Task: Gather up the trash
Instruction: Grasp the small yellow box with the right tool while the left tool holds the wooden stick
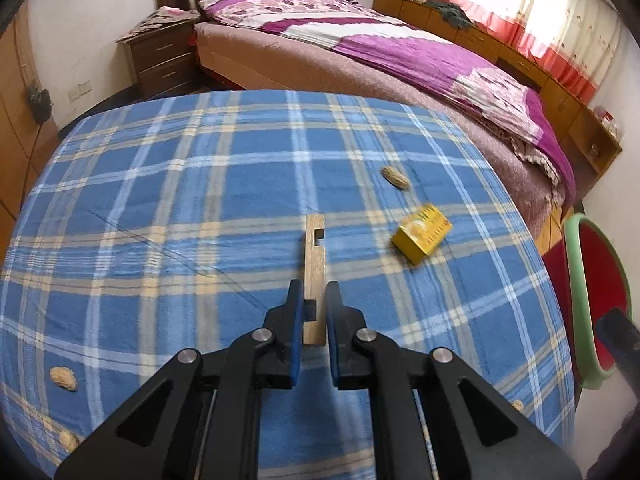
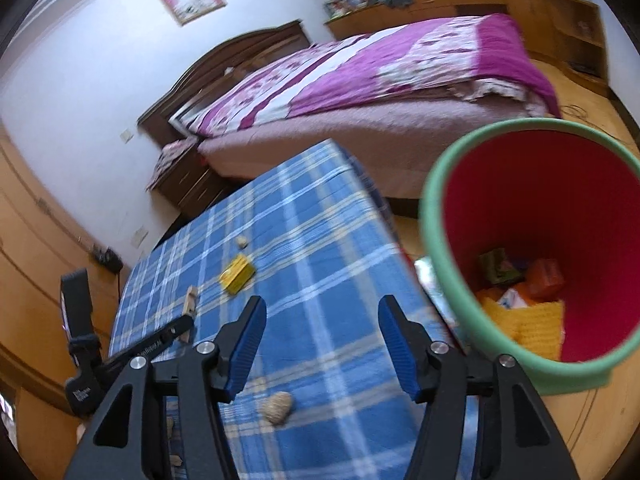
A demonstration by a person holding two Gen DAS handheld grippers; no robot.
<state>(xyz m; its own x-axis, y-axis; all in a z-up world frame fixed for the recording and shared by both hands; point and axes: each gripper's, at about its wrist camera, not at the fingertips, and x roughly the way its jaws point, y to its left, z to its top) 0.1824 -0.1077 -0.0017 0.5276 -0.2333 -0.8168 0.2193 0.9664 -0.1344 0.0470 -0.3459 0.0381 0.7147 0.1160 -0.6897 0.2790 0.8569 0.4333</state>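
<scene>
On the blue plaid cloth (image 1: pixel 200 200) in front of you lies the trash: your left gripper (image 1: pixel 314 300) has its blue pads closed on the near end of a notched wooden strip (image 1: pixel 314 256), which runs straight away from the jaws and lies flat on the fabric. Beyond it to the right you have a small yellow box (image 1: pixel 420 234), and farther off a peanut shell (image 1: pixel 395 178); another peanut shell (image 1: pixel 63 378) sits near the cloth's left edge. Your right gripper (image 2: pixel 322 344) hangs above the near right part of the cloth with its jaws spread about halfway and nothing between them, a pale shell (image 2: pixel 277 407) lying on the cloth just below them. Beside the table on your right stands the bin (image 2: pixel 434 216), green-rimmed and red inside, with yellow, orange and green scraps already at its bottom. A bed (image 1: pixel 400 52) with a purple quilt stands behind.
</scene>
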